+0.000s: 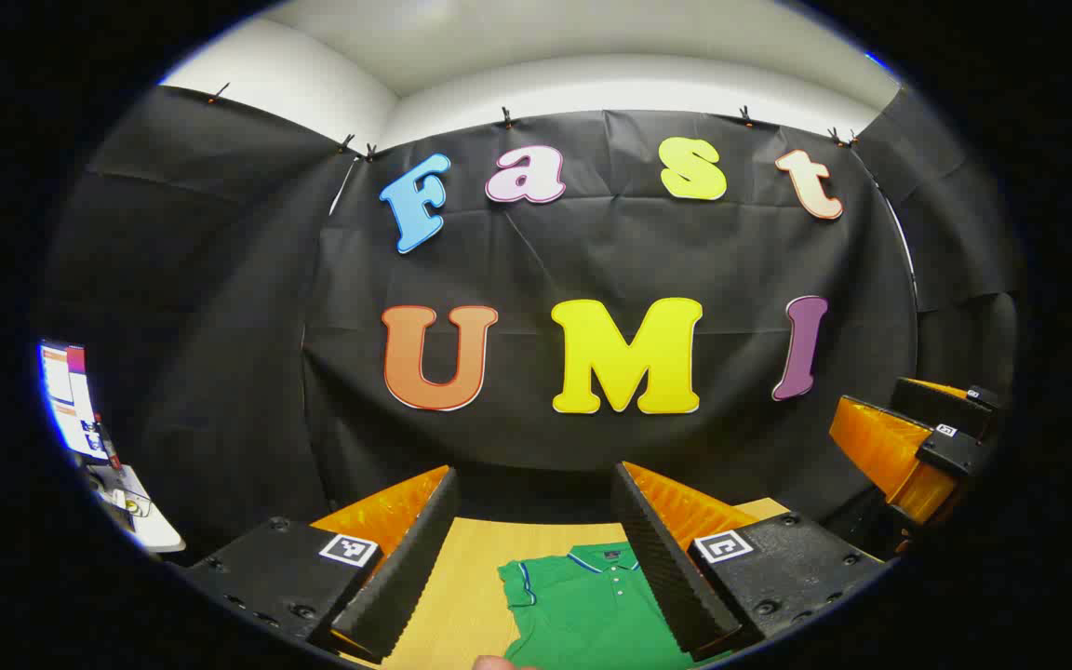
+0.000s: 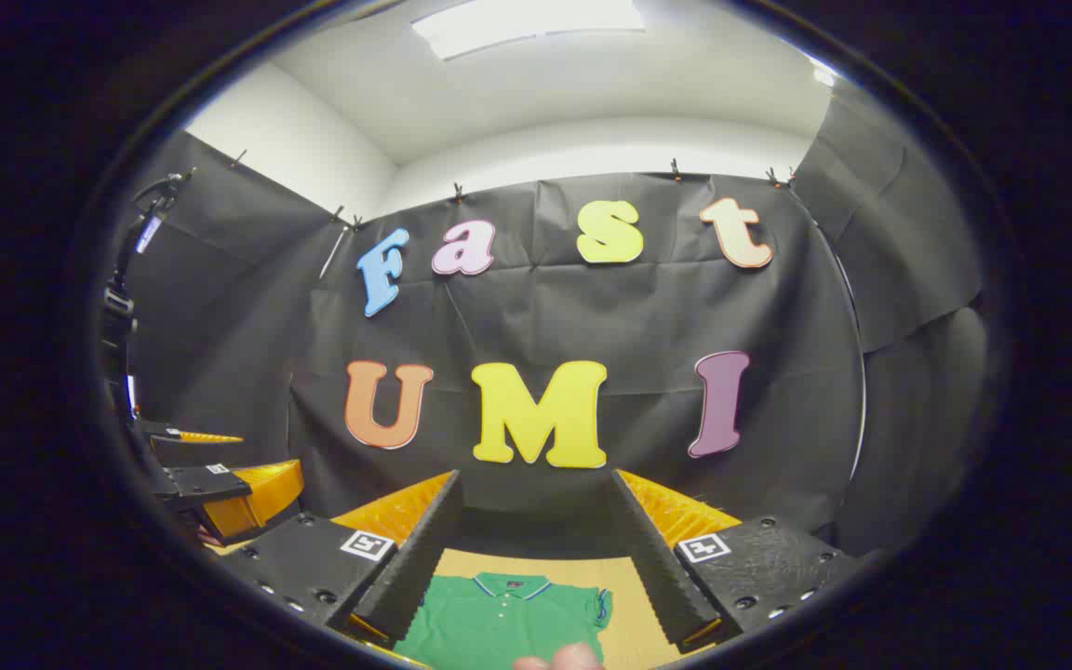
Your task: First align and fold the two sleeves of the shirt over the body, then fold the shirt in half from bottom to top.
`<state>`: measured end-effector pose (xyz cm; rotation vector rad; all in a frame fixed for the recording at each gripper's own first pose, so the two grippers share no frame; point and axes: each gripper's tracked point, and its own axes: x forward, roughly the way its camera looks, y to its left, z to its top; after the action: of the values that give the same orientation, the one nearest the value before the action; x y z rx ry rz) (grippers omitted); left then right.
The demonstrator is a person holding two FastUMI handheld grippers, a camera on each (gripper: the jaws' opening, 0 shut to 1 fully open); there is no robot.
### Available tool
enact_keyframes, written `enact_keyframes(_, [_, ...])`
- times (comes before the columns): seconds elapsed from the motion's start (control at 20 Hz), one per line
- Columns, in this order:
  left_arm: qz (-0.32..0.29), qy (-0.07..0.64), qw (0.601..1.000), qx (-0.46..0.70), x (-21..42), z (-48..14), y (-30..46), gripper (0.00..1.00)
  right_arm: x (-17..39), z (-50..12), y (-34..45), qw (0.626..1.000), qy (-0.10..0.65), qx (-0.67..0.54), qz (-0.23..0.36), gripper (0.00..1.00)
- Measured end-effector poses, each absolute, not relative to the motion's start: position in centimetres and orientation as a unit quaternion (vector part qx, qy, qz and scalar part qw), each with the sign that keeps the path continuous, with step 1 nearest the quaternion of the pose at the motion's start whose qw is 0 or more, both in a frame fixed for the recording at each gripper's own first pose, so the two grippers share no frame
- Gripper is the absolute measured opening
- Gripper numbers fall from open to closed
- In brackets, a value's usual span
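Note:
A green polo shirt (image 1: 592, 605) with a striped collar lies flat on the wooden table (image 1: 462, 586), collar toward the far wall. In the left gripper view my left gripper (image 1: 536, 549) is held open above the shirt, with nothing between its fingers. The other gripper (image 1: 917, 447) hangs at the right of that view. In the right gripper view the same green shirt (image 2: 499, 623) lies below my right gripper (image 2: 536, 558), which is open and holds nothing. The left gripper (image 2: 220, 493) shows at the left edge of that view. A fingertip (image 2: 564, 659) pokes in at the bottom.
A screen (image 1: 71, 400) and a small white stand (image 1: 140, 516) are at the far left in the left gripper view. The black cloth wall (image 1: 592, 261) closes off the back of the table. Bare wood (image 2: 629, 596) borders the shirt.

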<state>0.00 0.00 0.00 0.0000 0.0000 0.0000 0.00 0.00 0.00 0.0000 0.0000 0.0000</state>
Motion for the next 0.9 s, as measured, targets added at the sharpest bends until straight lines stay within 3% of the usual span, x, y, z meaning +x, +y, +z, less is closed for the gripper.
enact_keyframes(0.9, [-0.014,0.018,1.0,0.002,2.5,-1.7,-1.4,1.0,3.2,-3.1,-2.1,0.998,0.058,-0.011,-0.036,0.95])
